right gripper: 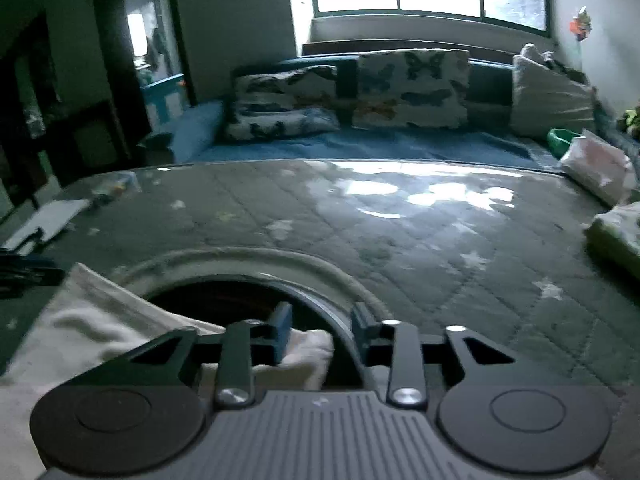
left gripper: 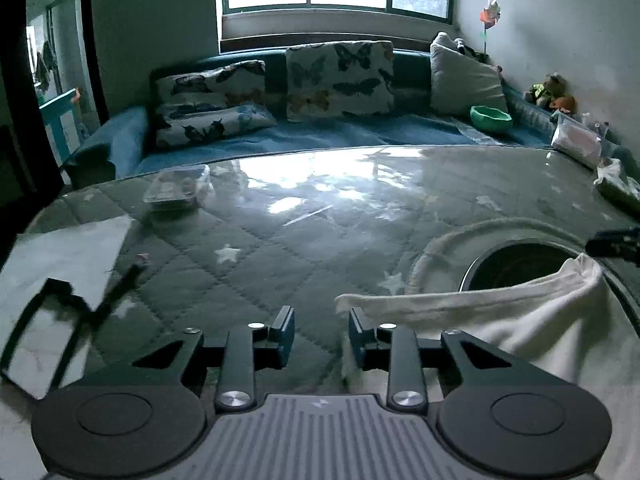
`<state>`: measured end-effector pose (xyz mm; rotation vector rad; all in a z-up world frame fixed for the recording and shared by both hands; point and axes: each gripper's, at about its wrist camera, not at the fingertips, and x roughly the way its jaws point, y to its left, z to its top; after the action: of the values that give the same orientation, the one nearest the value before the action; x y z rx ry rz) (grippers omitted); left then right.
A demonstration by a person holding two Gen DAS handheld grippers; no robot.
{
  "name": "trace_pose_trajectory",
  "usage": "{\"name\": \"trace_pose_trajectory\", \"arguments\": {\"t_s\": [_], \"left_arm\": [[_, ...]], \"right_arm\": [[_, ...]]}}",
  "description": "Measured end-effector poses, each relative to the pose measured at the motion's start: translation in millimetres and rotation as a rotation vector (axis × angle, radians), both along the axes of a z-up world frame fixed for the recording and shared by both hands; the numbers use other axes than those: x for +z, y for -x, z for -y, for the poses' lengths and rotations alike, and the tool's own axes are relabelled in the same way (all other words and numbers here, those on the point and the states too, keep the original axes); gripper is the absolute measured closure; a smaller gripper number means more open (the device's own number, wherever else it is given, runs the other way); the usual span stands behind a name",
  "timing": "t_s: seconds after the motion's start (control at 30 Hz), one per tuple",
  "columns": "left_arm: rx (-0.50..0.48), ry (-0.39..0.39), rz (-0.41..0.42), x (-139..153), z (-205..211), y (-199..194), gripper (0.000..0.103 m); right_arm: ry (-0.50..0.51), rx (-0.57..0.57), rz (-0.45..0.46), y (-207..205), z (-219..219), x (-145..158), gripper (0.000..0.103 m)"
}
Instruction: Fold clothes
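So this looks like the very start of a fold, maybe the grab-the-edges step. The cloth (left gripper: 520,320) is a white piece, lying on the quilted tabletop (left gripper: 280,240) and draped partly over a dark round bowl (left gripper: 516,264) that sits on a pale round mat (left gripper: 448,244).

Left gripper (left gripper: 322,334) has its jaws wide apart with nothing between them, parked just beside the cloth's left corner; the right-hand finger looks close to the hem, but I can't tell if it touches. Right gripper (right gripper: 322,330) is also wide and empty, sitting over the cloth's (right gripper: 100,320) other end, right at the bowl's (right gripper: 224,300) rim. That view is a bit blurry.

My guess for the next move: each gripper needs to slide a finger under its corner and pinch. The thin hem flat on the quilt could be fiddly to catch, and the bowl underneath might get dragged along.
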<state>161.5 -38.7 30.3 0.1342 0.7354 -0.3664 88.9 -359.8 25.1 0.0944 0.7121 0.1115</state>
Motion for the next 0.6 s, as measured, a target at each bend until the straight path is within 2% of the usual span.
{"name": "trace_pose_trajectory", "arguments": {"t_s": [0.07,0.13,0.23,0.33,0.37,0.5,0.6], "left_arm": [[-0.008,0.003,-0.005,-3,5,-3,0.071],[-0.023,-0.007,0.009,-6,11,-2,0.090],[-0.014,-0.048,0.066,-6,18,4,0.098],[0.045,-0.026,0.153,6,11,12,0.098],[0.067,-0.015,0.160,8,8,12,0.098],[0.073,-0.063,0.118,-3,10,7,0.098],[0.095,-0.041,0.103,-5,9,4,0.098]], "right_arm": [[-0.018,0.030,-0.015,-1,-1,1,0.066],[-0.006,0.037,-0.032,-1,-4,-2,0.066],[-0.007,0.048,-0.040,-3,-5,-5,0.066],[-0.010,0.060,-0.036,0,-8,-4,0.060],[-0.004,0.065,-0.035,2,-9,-4,0.060],[0.032,0.077,-0.037,4,-12,-9,0.060],[0.050,0.086,-0.027,2,-17,-9,0.060]]}}
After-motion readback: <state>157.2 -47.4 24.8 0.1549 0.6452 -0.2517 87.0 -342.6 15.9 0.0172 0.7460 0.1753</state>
